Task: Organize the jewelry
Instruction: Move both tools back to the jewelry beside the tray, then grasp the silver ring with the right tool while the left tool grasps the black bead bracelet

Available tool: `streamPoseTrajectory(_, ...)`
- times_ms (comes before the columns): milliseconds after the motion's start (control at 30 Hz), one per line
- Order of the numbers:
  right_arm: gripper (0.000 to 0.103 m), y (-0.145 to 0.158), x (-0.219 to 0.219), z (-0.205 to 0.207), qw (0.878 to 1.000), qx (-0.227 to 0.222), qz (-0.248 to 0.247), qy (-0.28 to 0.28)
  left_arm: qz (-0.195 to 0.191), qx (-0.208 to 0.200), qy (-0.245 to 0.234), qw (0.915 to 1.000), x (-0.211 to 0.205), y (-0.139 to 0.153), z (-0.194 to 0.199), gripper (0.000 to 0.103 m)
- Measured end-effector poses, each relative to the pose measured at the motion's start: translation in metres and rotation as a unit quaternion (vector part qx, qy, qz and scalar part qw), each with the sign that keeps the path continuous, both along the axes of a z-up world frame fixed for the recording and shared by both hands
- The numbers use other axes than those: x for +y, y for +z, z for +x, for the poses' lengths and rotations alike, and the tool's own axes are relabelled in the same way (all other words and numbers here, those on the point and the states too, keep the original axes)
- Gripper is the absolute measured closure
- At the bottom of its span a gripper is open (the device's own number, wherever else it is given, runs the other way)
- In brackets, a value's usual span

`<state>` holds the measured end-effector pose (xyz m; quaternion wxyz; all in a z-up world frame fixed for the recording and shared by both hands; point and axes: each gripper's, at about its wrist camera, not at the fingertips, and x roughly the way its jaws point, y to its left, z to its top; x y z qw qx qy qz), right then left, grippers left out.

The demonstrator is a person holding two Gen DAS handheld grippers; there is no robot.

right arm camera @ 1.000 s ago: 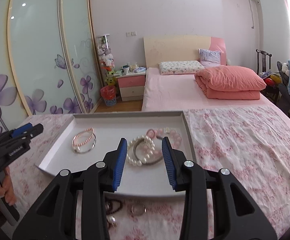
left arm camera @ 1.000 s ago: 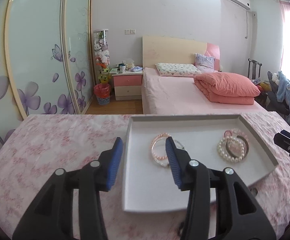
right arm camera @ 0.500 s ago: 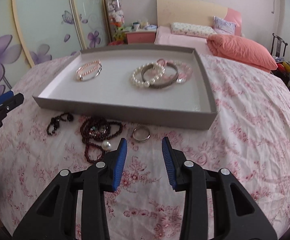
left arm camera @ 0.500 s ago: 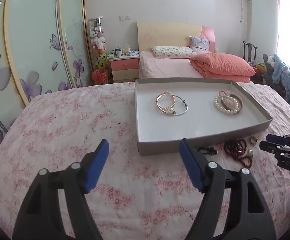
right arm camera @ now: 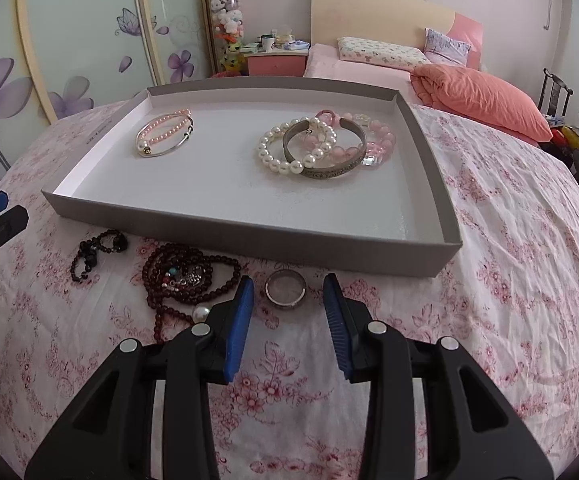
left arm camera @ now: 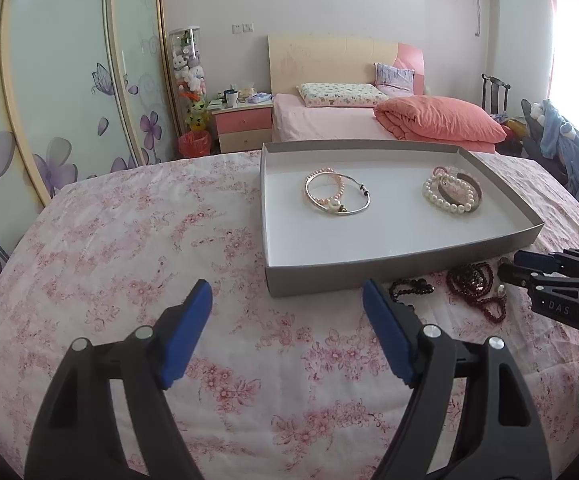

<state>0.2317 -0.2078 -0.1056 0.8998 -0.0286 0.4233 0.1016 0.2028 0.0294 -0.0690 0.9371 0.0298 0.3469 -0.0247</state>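
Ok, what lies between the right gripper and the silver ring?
Nothing: in the right wrist view only bare floral cloth lies between the open right gripper and the silver ring, just ahead.

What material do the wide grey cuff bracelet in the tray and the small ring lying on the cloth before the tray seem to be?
Wide grey cuff bracelet: probably metal, dull silver-grey, with a patterned outer band. Small ring: probably polished metal, since its rim catches the light. Shallow grey tray: looks like matte cardboard, white inside.
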Motion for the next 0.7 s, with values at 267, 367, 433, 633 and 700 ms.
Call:
streamPoseTrajectory(267,0.080,0.001,0.006,0.000,1.000,-0.003,-0.006,-0.002,0.000,0.008,-0.004,1.0000,-0.003,-0.004,0.001,0.027)
streamPoseTrajectory(367,0.080,0.001,0.001,-0.002,1.000,-0.002,-0.005,-0.012,-0.002,0.012,-0.007,0.9999,-0.006,-0.005,0.001,0.024)
streamPoseTrajectory(433,0.080,0.000,-0.005,-0.006,1.000,-0.002,-0.006,-0.023,-0.003,0.013,-0.012,0.9998,-0.009,-0.006,0.000,0.023)
streamPoseTrajectory(633,0.080,-0.001,-0.029,-0.020,0.998,-0.002,-0.008,-0.063,-0.001,0.023,-0.040,0.9989,-0.027,-0.008,0.000,0.018)
streamPoseTrajectory(700,0.080,-0.001,-0.033,-0.023,0.998,-0.001,-0.003,-0.069,0.001,0.029,-0.051,0.9983,-0.035,-0.009,0.002,0.018)
